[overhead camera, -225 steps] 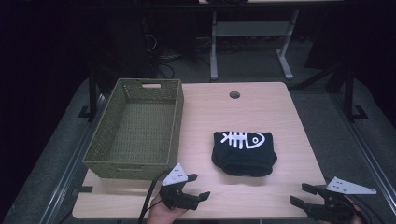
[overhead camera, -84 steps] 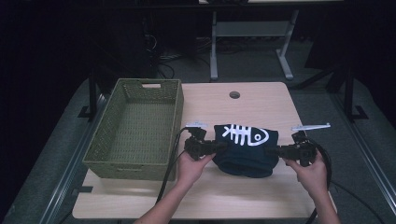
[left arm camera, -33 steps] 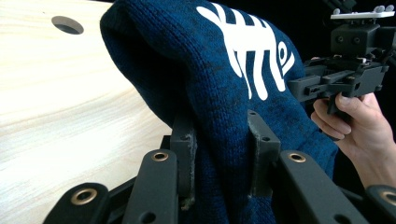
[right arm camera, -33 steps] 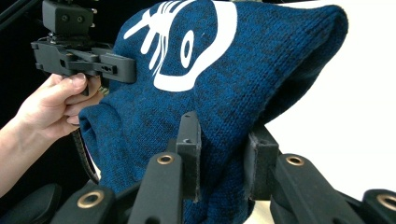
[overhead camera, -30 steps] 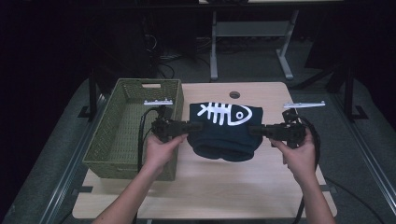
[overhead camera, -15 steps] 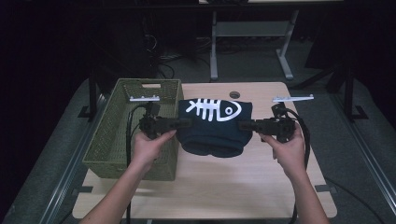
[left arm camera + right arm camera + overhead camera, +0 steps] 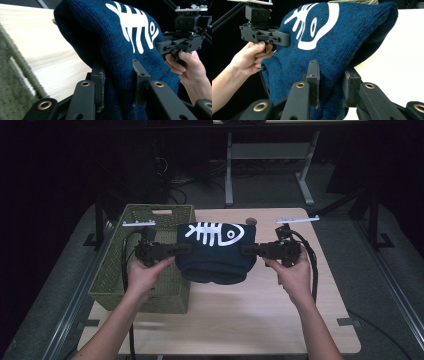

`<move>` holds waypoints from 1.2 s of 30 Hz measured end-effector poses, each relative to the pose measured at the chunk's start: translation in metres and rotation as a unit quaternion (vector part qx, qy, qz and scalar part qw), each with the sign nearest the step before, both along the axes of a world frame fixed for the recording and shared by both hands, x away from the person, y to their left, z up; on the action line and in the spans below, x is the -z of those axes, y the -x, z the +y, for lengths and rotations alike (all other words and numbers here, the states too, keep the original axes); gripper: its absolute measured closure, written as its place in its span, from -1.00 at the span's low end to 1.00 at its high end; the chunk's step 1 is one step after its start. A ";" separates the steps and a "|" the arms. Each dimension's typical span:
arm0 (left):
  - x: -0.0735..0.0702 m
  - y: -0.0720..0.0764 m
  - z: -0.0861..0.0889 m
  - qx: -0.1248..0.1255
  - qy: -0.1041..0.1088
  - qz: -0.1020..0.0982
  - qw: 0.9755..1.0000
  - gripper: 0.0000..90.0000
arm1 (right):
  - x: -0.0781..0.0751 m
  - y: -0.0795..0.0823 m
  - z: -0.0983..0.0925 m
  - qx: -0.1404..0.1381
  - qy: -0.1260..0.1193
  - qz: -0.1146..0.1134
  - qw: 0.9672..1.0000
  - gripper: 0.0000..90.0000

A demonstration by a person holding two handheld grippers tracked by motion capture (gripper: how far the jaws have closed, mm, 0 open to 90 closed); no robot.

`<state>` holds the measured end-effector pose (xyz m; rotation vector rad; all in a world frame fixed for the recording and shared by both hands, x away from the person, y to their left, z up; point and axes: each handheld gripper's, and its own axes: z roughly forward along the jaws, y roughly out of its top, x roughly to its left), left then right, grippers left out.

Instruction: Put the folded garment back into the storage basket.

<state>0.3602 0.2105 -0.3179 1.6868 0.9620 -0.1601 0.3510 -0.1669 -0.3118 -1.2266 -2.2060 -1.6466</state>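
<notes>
Both pairs of jaws are clamped on the folded blue sweater (image 7: 215, 251), the left gripper (image 7: 176, 249) pinching its left edge, the right gripper (image 7: 248, 250) its right edge. Since a second ago it has drifted left and a bit higher, off the table (image 7: 280, 320), and now hangs beside the green basket (image 7: 112, 285). I'd say it's headed in there, with the leftward carry over the rim remaining

Lab or workshop: dark room, bare wooden table (image 7: 260, 320), metal bench frame (image 7: 265, 155), floor cables (image 7: 175, 195).
</notes>
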 end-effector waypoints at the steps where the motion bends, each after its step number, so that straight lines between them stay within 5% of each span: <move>1: -0.001 0.000 0.003 -0.001 -0.001 0.000 1.000 0.54 | -0.001 -0.001 0.002 -0.001 -0.001 0.001 1.000 0.59; 36: -0.009 0.004 0.066 -0.050 -0.009 -0.002 0.999 0.54 | -0.007 -0.021 0.072 -0.039 -0.001 -0.003 0.999 0.59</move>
